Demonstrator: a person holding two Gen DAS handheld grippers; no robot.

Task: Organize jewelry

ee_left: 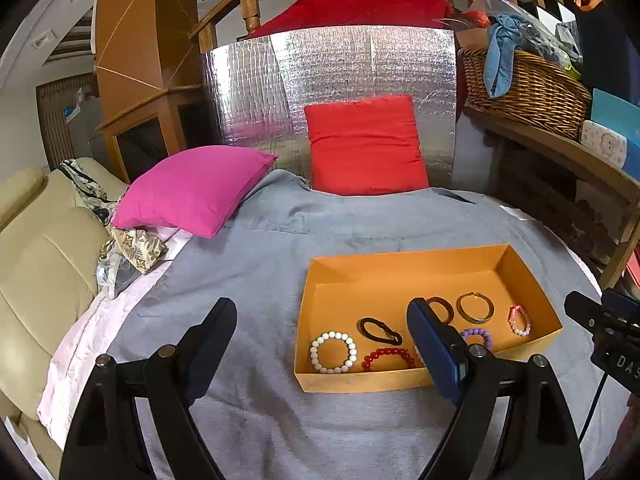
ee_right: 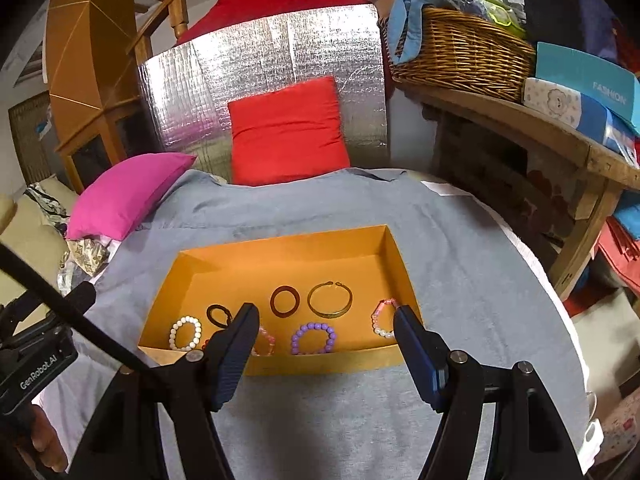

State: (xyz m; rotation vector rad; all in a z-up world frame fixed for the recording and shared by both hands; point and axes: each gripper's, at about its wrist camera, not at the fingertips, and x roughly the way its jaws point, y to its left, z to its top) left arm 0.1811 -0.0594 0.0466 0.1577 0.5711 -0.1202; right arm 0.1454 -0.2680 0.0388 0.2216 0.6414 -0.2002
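The left claw (ee_left: pixel 320 320) hangs open and empty above the grey cloth (ee_left: pixel 256 264) that covers the surface. Beyond its left finger a pink cushion (ee_left: pixel 192 190) lies on the cloth; straight ahead a red cushion (ee_left: pixel 366 146) leans on a silver foil panel (ee_left: pixel 328 68). The orange box (ee_left: pixel 400 268) sits ahead of its right finger, which hides part of the box's inside.

From the right wrist view, the right claw (ee_right: pixel 326 314) is also open and grips nothing, its tips hovering over the box's near edge. All the jewelry lies in the box. Left of the claw's left finger are a white bead bracelet (ee_right: pixel 185 333) and a black hair tie (ee_right: pixel 218 314), with a red bead bracelet (ee_left: pixel 386 357) partly hidden by that finger. Just right of the same finger a pale pink bead bracelet (ee_right: pixel 266 342) peeks out. Between the fingers lies a purple bead bracelet (ee_right: pixel 313 338); beyond the tips sit a dark brown ring (ee_right: pixel 285 301) and a gold bangle (ee_right: pixel 330 299). A pink and white bead bracelet (ee_right: pixel 382 318) lies just left of the right finger. Far right, on a wooden shelf (ee_right: pixel 520 120), stands a wicker basket (ee_right: pixel 460 52).
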